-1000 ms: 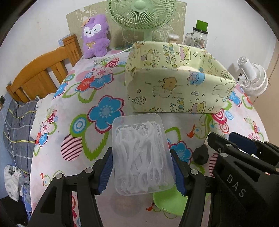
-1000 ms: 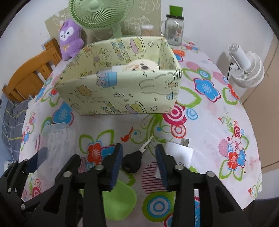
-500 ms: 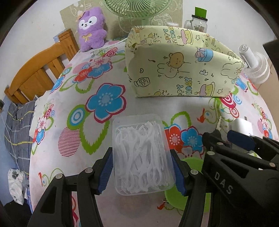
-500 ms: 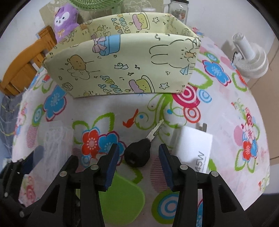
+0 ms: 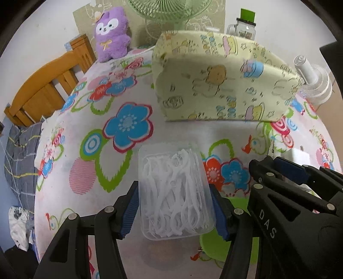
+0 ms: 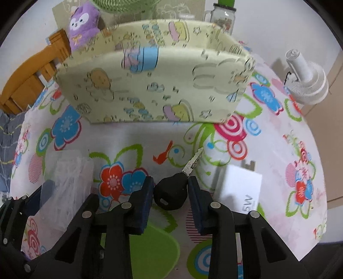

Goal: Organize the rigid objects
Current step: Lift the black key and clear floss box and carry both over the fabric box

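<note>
1. Clearly, the left hand-held gripper (image 5: 174, 211) is clamped on a clear floss box (image 5: 175, 191), its blue pads (image 5: 131, 211) pressing both long sides. The box seems raised off the bench (image 5: 85, 167), with a faint shadow beneath it.
2. White floss picks fill the box in a loose heap.
3. The right hand-held gripper (image 6: 170, 200) has its pads against both sides of the black head of a key (image 6: 171, 192); whether it is squeezing or only touching, I cannot tell.
4. The key's metal blade points forward and to the right, toward the bin (image 6: 154, 81); whether the key lies on the floral cloth or is lifted cannot be told.
5. That bin, pale yellow fabric with cartoon prints, stands on the bench ahead of both grippers, well apart from them.
6. A white charger (image 6: 240, 188) lies flat just right of the key, its prongs toward the bin.
7. A green piece (image 6: 154, 251) lies on the cloth under the right gripper.
8. In the left view, the right gripper (image 5: 289, 173) shows at lower right, near the floss box.
9. Behind the bin stand a purple plush (image 5: 111, 34), a green fan (image 5: 175, 10) and a glass jar (image 5: 244, 28).
10. A white fan (image 6: 306, 79) sits off to the right, a wooden chair (image 5: 47, 85) to the left.
</note>
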{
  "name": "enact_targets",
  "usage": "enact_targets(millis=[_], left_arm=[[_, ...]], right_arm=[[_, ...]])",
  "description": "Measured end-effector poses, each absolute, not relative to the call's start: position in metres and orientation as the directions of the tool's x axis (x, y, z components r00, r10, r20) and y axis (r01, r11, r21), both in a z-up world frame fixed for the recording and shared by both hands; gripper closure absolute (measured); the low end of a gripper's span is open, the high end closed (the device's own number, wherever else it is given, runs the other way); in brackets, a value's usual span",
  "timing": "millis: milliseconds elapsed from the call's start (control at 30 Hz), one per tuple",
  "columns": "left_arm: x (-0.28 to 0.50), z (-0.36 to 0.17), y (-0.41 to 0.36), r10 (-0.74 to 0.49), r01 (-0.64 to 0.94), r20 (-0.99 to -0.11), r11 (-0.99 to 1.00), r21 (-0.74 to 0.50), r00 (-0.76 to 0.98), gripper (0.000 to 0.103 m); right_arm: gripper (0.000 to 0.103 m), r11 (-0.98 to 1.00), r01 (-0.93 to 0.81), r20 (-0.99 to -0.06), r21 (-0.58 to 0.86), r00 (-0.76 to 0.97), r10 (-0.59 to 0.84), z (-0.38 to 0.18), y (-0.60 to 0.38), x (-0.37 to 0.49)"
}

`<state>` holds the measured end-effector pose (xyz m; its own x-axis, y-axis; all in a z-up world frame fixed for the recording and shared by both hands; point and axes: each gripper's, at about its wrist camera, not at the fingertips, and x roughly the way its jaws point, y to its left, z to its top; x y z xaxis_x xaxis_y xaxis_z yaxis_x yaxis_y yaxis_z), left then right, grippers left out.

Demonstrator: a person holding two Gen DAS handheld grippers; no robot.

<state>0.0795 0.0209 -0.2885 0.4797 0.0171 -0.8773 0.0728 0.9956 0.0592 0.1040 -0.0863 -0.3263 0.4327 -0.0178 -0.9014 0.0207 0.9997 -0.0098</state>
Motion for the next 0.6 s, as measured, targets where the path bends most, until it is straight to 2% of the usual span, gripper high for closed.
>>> enact_targets(millis=[600], left_arm=[[0.077,-0.217,0.006,-0.020,0.082,-0.816,0.996,0.033,0.578,0.040]], right_arm=[[0.067,0.998,0.054,-0.831,-0.011,0.555,-0.039,-0.236,-0.102,0.093]])
